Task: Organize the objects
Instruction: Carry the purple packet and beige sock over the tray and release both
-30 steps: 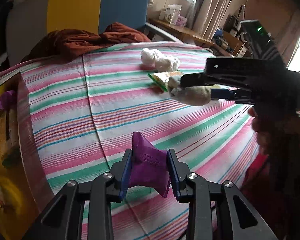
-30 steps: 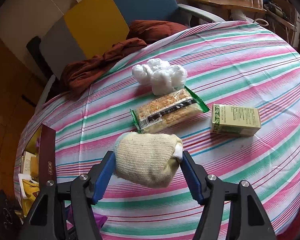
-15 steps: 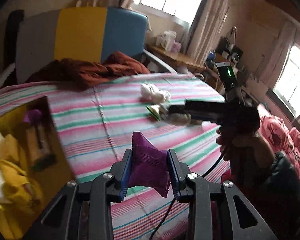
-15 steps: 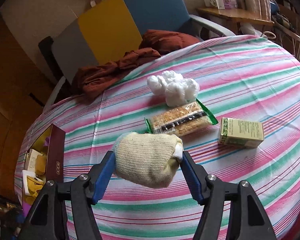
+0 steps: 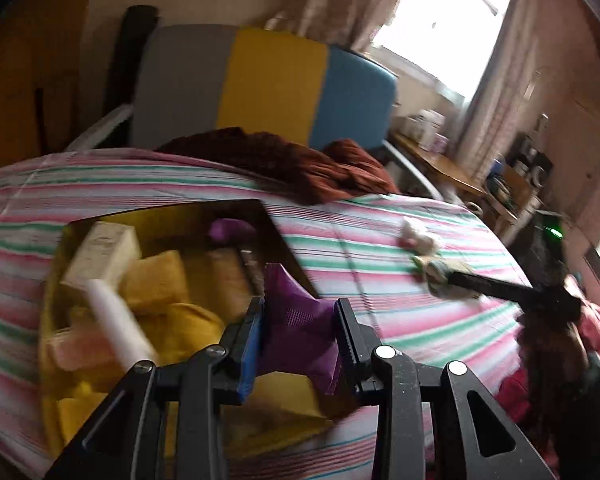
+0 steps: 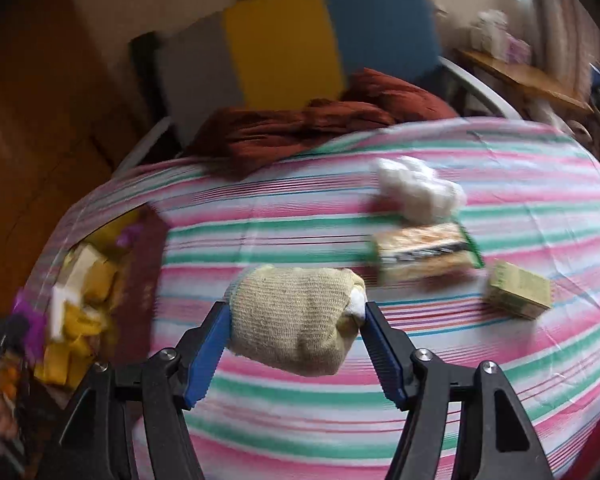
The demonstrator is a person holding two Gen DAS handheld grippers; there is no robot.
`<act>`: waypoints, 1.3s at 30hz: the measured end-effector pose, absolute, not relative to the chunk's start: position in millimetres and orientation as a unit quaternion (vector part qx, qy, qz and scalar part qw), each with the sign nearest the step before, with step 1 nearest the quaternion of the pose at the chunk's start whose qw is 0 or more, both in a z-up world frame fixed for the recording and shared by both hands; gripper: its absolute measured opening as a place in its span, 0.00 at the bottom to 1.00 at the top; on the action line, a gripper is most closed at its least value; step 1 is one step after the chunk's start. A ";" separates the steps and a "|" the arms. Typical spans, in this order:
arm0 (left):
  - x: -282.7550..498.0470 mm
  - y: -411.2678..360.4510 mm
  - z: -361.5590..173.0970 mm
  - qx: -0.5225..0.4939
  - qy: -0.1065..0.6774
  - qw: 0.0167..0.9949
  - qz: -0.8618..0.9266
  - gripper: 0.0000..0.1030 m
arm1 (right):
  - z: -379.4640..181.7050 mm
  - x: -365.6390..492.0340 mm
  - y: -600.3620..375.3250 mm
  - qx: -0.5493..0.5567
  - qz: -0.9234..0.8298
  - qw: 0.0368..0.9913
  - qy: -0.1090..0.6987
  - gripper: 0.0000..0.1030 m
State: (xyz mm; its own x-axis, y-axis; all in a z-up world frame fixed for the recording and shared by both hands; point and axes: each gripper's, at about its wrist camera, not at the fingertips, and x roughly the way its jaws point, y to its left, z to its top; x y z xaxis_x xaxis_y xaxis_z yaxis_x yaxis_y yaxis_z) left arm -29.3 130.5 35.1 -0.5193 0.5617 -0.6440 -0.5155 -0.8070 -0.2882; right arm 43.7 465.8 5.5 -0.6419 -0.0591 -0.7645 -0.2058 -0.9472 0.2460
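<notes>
Left wrist view: left tongs (image 5: 298, 330) clamped on purple packet (image 5: 296, 320), box (image 5: 278, 224) directly beneath and ahead; right tongs (image 6: 296, 320) gripping knitted bundle (image 6: 296, 316), box far left.

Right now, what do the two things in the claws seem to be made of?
Purple packet in the left claw: looks like thin matte foil or plastic, with a crimped, dotted seal. Beige bundle in the right claw: knitted fabric with visible ribbing, probably a rolled glove or sock.

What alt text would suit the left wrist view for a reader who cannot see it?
The left claw grips a purple packet just above an open box of yellow and cream items on a striped tablecloth. At right, the right claw holds a beige bundle.
</notes>
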 end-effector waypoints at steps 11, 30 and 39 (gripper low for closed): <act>-40.1 97.0 44.4 -0.335 -0.009 0.234 0.913 0.35 | 29.9 29.2 325.0 -0.395 0.908 -0.095 0.104 0.65; -54.6 79.5 32.0 -0.348 -0.020 0.217 0.912 0.25 | 5.6 18.4 257.6 -0.417 0.903 -0.087 0.061 0.66; -57.8 50.2 20.0 -0.362 -0.026 0.186 0.913 0.25 | 3.4 20.1 254.4 -0.420 0.901 -0.091 0.066 0.66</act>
State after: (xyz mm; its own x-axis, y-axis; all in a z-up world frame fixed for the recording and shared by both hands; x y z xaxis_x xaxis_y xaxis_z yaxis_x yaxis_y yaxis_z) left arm -57.9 50.2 20.0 -0.6686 0.3585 -0.6515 -0.3204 -0.9295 -0.1827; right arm 20.1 254.4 3.4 -0.6312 -0.2188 -0.7441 0.1073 -0.9748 0.1956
